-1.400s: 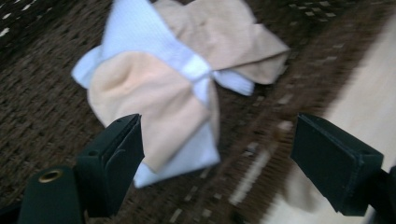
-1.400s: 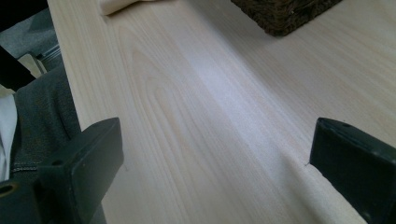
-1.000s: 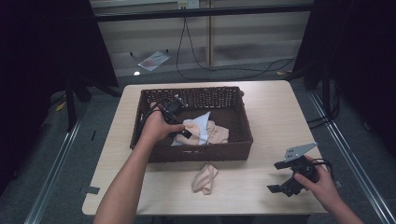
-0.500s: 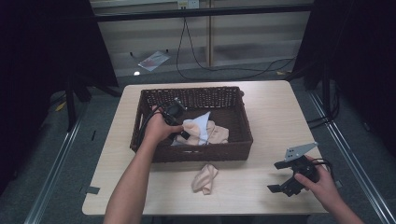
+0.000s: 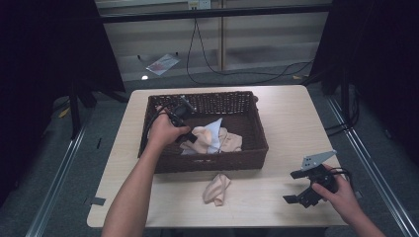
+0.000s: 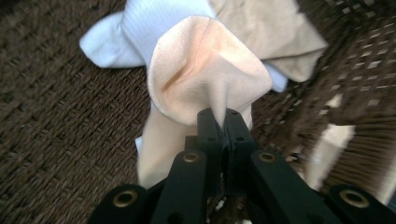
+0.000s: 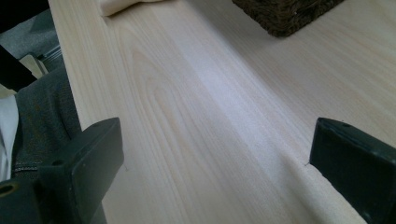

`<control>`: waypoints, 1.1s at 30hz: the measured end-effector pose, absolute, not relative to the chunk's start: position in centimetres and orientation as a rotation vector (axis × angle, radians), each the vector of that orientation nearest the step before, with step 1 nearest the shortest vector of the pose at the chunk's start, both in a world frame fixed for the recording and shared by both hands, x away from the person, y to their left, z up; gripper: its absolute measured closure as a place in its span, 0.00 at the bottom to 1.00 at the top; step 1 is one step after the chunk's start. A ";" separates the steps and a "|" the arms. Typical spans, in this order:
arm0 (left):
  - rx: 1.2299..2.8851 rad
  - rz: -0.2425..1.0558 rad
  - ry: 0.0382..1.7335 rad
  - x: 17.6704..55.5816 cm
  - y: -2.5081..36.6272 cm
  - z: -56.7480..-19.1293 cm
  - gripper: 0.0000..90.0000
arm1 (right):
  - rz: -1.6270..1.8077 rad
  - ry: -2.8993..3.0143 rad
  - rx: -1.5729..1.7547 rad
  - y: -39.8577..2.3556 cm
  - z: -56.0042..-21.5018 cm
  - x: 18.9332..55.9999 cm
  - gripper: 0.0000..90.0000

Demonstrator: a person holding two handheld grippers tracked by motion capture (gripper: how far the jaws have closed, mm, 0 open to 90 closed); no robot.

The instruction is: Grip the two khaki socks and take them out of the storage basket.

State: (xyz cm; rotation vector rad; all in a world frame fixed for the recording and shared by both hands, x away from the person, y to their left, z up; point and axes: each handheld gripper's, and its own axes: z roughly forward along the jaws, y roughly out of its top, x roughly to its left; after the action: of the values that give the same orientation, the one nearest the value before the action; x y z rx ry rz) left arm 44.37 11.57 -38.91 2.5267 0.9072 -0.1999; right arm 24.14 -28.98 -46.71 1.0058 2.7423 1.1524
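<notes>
A pale wooden desk [image 5: 286, 123] carries a dark woven basket [image 5: 254, 148] near its middle. At the left, the person's left hand [image 5: 163, 132] reaches into the basket with the left gripper [image 6: 223, 119], whose jaws have just been closing and now pinch a fold of a peach sock [image 6: 205, 70]. The sock is drawn up off the basket floor, with a white sock [image 6: 126, 32] and a tan cloth [image 6: 266, 28] lying behind it. On the desk just in front of the basket lies another peach sock [image 5: 216, 188]. At the right, the right gripper [image 5: 302, 186] rests near the desk's front edge, its jaws spread wide with nothing between them.
</notes>
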 end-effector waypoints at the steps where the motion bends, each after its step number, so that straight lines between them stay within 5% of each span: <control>1: 2.520 -0.203 0.903 44.3 11.7 -37.9 0.98 | 1.153 2.741 1.007 -29.0 -46.7 24.1 0.02; 33: 2.516 -0.271 0.736 40.5 10.7 -27.3 0.98 | 1.158 2.740 1.006 -28.9 -46.6 24.1 0.02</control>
State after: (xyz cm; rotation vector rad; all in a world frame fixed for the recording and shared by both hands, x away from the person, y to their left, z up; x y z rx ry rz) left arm 40.49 10.70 -27.31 2.5157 0.7356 -0.2713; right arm 24.12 -28.95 -46.64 1.0064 2.7403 1.1583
